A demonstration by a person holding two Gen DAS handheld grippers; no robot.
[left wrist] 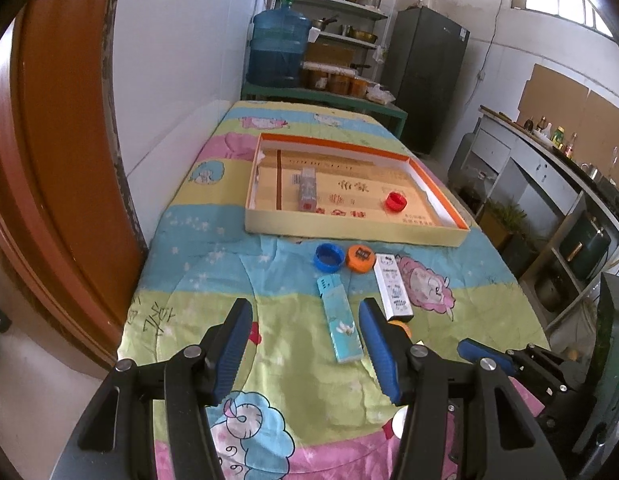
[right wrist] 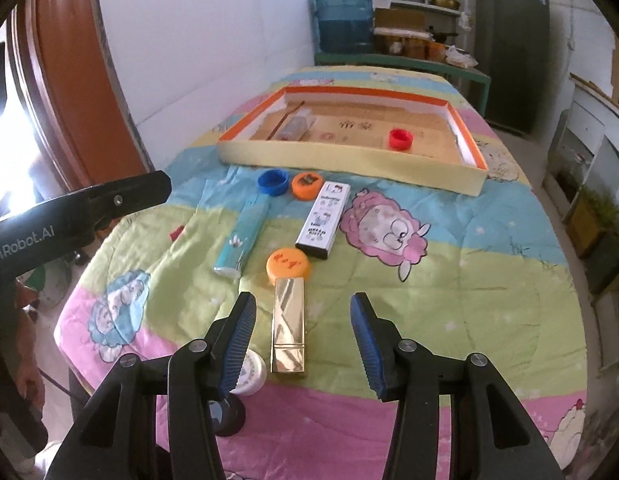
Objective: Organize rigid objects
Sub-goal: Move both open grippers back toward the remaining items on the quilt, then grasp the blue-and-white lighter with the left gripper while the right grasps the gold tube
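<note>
Fingers of the right gripper [right wrist: 303,344] are standing apart around a gold box [right wrist: 288,324] at lower centre; left gripper [left wrist: 305,354] fingers are gaping, empty.

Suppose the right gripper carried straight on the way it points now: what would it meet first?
Most likely the gold box, which lies lengthwise between the open fingers of the right gripper, just ahead of them. The orange cap sits beyond it. Depth is hard to judge here.
</note>
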